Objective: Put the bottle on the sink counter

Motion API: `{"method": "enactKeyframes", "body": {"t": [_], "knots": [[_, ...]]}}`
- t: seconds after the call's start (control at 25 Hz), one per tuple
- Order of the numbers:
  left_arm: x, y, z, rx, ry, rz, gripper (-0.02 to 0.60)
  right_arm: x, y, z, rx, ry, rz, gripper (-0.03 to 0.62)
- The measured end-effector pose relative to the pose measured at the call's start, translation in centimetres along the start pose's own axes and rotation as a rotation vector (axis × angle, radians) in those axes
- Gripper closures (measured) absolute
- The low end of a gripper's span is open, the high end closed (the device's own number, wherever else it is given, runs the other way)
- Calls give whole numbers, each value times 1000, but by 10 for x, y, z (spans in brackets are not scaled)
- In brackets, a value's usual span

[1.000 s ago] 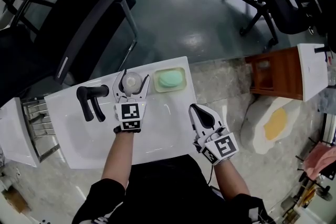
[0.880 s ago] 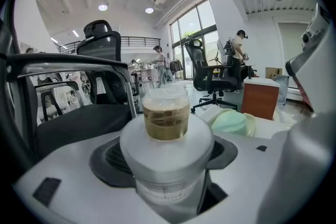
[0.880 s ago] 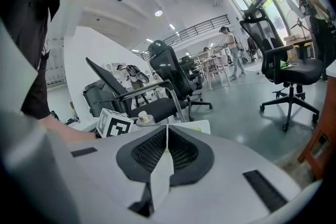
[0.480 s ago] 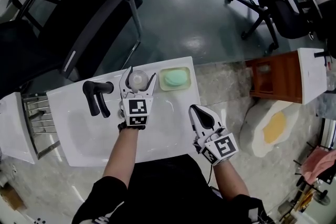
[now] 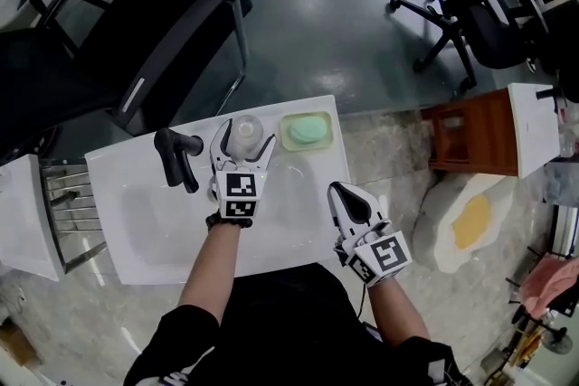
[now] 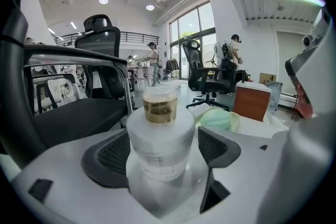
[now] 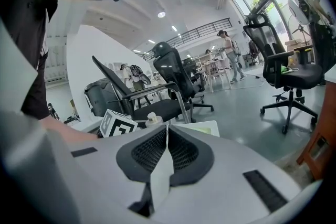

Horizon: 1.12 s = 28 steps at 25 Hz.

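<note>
A small clear bottle with a pale cap stands upright on the white sink counter, near its far edge, between the faucet and the soap dish. My left gripper straddles it, and its jaws are opening. In the left gripper view the bottle fills the gap between the dark pads, with a thin space on each side. My right gripper hovers shut over the counter's near right corner, holding nothing. Its pads meet in the right gripper view.
A black faucet stands left of the bottle, above the basin. A green soap in a dish lies to the right. Black office chairs stand beyond the counter, a wire rack at left and a wooden cabinet at right.
The left jaws have spread wider around the bottle, which stays upright on the counter. The head view has shifted slightly. The right gripper has not moved.
</note>
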<state>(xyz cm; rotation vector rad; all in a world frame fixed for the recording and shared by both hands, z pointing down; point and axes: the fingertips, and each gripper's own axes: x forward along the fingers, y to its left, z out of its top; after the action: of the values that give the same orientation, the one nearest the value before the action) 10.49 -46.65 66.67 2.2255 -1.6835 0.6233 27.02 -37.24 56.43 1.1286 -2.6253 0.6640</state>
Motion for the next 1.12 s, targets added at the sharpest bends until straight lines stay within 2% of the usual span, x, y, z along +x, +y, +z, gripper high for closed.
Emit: {"method": "enactKeyframes", "body": {"t": [0.24,0.52,0.56,0.6,0.72,0.8,0.88,0.96,1.12], "knots": [[-31,-7,-12,-17,-3,-2,178,-6,9,1,0,-31,-30,562],[-87,-30,-1,-12,-51,-118,190,-10,33,17,-24,-87,-85,562],[-97,-33,4,-13,-66,-138,207,-12,38,19,-24,-96,-92,562],[-108,-33,11,-16,-83,-158,258,-13,43,22,-20,-105,-100,562],[-139,-28,33,-32,-148,-198,356,-17,60,33,-13,-133,-123,562],[-158,-18,45,-31,-186,-206,394,-18,72,38,-23,-149,-127,562],[-174,-4,56,-36,-226,-206,462,-18,83,42,-39,-166,-125,562],[-188,9,67,-44,-267,-211,499,-17,92,45,-54,-182,-121,562],[-217,30,85,-48,-322,-210,520,-16,103,53,-63,-208,-118,562]]}}
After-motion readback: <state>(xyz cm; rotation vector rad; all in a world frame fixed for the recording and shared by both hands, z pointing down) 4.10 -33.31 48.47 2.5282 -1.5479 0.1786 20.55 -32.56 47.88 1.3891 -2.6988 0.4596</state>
